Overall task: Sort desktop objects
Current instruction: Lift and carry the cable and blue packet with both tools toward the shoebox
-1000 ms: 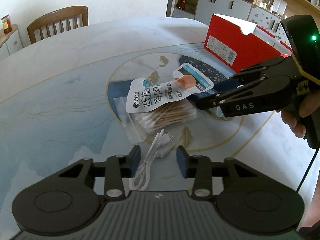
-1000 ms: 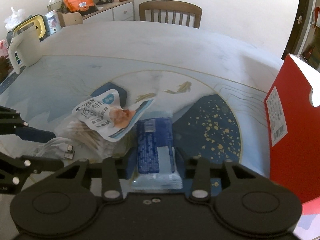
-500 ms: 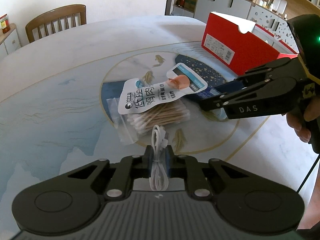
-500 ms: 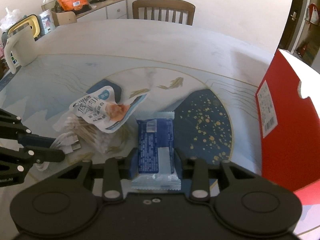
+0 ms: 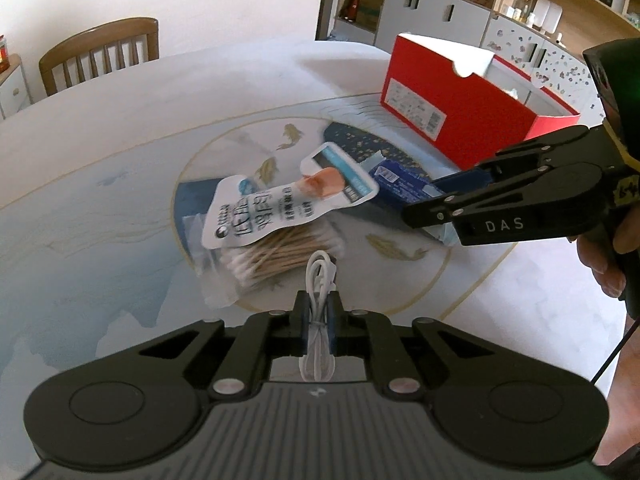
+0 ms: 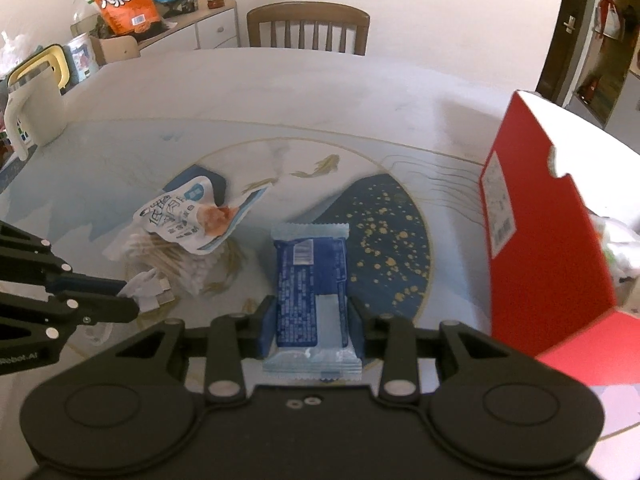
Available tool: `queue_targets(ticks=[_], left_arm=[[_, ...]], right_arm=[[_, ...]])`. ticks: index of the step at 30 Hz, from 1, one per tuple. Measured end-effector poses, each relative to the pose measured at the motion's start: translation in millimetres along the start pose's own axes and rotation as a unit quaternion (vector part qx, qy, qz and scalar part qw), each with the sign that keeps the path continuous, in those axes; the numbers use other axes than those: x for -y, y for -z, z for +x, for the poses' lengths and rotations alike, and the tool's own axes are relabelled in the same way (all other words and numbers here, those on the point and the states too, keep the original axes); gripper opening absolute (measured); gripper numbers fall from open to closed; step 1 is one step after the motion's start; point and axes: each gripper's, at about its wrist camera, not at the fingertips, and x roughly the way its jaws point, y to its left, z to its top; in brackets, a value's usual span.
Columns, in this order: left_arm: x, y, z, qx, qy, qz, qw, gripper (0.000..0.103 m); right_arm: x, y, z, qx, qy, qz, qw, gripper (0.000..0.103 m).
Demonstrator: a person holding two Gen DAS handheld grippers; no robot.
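Observation:
My left gripper [image 5: 318,316] is shut on a coiled white cable [image 5: 319,280], whose loops stick out in front of and behind the pads. Just beyond it lies a clear bag of cotton swabs [image 5: 276,258] with a white snack pouch [image 5: 280,204] on top. My right gripper [image 6: 312,318] is shut on a blue wrapped packet [image 6: 311,276], lifted a little off the table. In the left wrist view the same right gripper [image 5: 432,204] comes in from the right with the blue packet [image 5: 400,186]. An open red box [image 6: 532,232] stands at the right.
A wooden chair [image 6: 308,30] stands at the table's far side. A cream jug [image 6: 34,114] sits at the far left edge, with a sideboard of snacks [image 6: 124,0] behind it. Cabinets and shelves [image 5: 460,12] line the wall beyond the red box [image 5: 472,108].
My left gripper closed from open onto the white cable. My right gripper, holding the blue packet, rose slightly and shifted toward the red box.

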Motion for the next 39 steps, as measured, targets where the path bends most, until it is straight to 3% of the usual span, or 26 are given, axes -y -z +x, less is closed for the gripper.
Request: queue_targets(ticks=[19,39], left_arm=[[45,-37,-20,0.028,0.031,0.018,0.9990,0.008],[115,-104,-18,0.073,0.061,0.048,0.9943,0.008]], right_arm=[[25,0,-62,0.020,-0.002,0.016,1.000,0.036],[94,-10,-118,0.059,0.026,0.043,0.997,0.036]])
